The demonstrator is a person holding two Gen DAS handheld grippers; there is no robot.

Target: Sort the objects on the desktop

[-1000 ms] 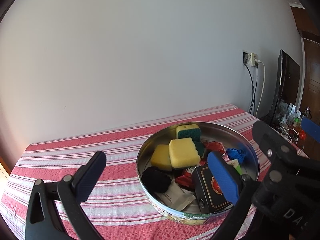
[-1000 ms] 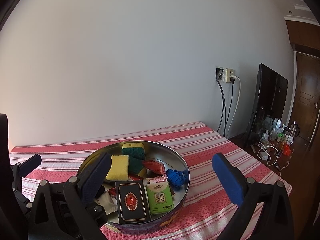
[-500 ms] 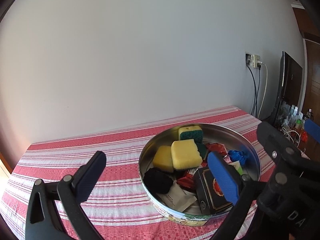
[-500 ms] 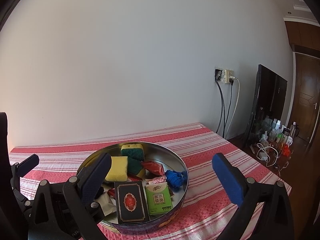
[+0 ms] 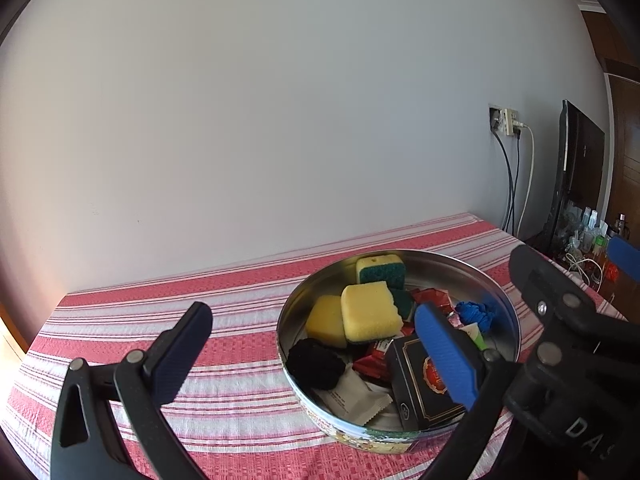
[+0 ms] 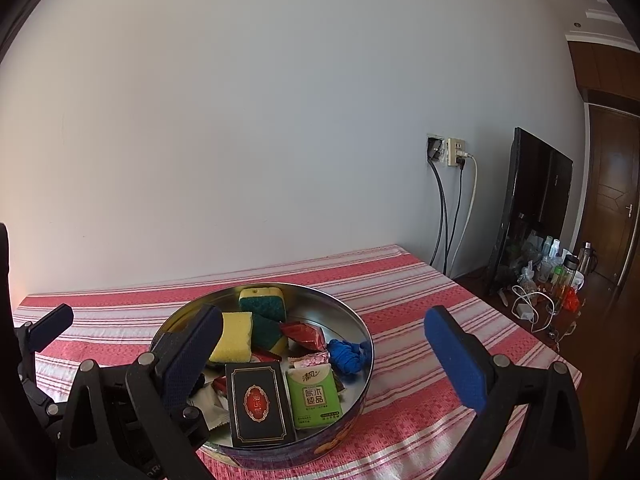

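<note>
A round metal tin (image 5: 440,262) (image 6: 352,320) sits on the red striped tablecloth. It holds yellow-green sponges (image 5: 370,310) (image 6: 234,336), a black box with a red emblem (image 5: 420,388) (image 6: 258,400), a green tissue pack (image 6: 314,394), a blue cloth ball (image 5: 476,314) (image 6: 346,354), a black ball (image 5: 314,362), red wrappers (image 6: 304,334) and a white sachet (image 5: 354,398). My left gripper (image 5: 312,354) is open and empty, raised over the tin's near left part. My right gripper (image 6: 324,362) is open and empty, raised in front of the tin.
The striped table (image 5: 160,320) meets a white wall at the back. To the right stand a dark TV screen (image 6: 536,216), a wall socket with cables (image 6: 452,156), and a low stand with bottles and a charger (image 6: 552,276). A wooden door (image 6: 616,200) is far right.
Both views have drifted slightly, so the tin sits a little further right in the left wrist view. Both grippers stay open and empty. The tin's contents have not moved.
</note>
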